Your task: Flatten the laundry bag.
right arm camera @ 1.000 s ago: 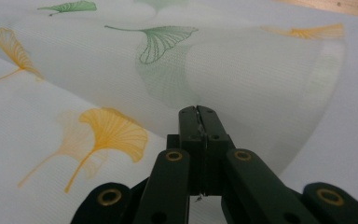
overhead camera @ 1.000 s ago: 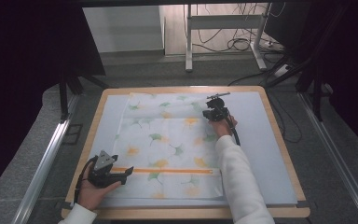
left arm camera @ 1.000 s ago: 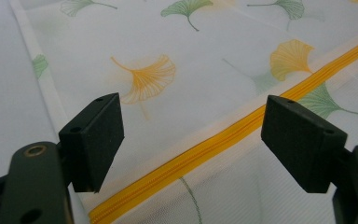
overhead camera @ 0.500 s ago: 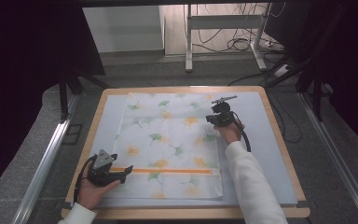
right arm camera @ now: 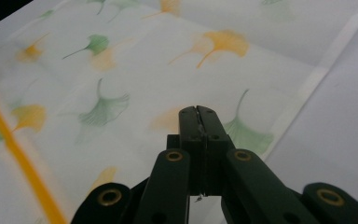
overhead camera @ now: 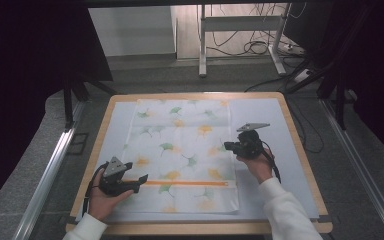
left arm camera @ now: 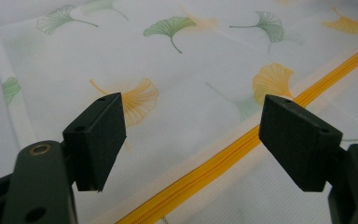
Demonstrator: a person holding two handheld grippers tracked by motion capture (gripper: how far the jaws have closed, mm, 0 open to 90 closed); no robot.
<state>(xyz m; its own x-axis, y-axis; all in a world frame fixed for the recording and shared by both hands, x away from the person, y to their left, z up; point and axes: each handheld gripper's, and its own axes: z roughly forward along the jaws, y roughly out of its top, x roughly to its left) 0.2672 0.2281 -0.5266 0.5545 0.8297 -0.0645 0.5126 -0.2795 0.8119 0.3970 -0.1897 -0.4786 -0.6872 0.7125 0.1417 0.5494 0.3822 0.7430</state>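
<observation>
From the high view, your patterned cloth [overhead camera: 182, 150] lies flat on the pale mat [overhead camera: 275, 125] that covers the wooden-edged surface [overhead camera: 300, 145] — a white, slightly sheer rectangle printed with green and yellow-orange ginkgo leaves, with an orange zipper [overhead camera: 185, 183] running across it near the edge closest to you. Your left tongs [overhead camera: 141, 179] sit at the cloth's near left corner, just where the zipper begins, pointing along it. Your right tongs [overhead camera: 228, 146] hover at the cloth's right edge, about halfway up, with the grey three-cornered plate on top and the cable looping back past your white sleeve [overhead camera: 285, 210].

In the left gripper view, your left tongs [left arm camera: 191, 140] are released — the two black pads stand wide apart, nothing between them. Below them the cloth [left arm camera: 191, 70] looks finely woven and smooth, and the zipper [left arm camera: 242, 144] cuts diagonally under the gap, bright yellow-orange with visible teeth.

In the right gripper view, your right tongs [right arm camera: 199, 116] are clenched, the jaws pressed together with nothing caught in them. They hang over the cloth [right arm camera: 135, 79] close to its hemmed edge, beside a green leaf print; the zipper [right arm camera: 14, 149] shows far off at the left, blurred
</observation>
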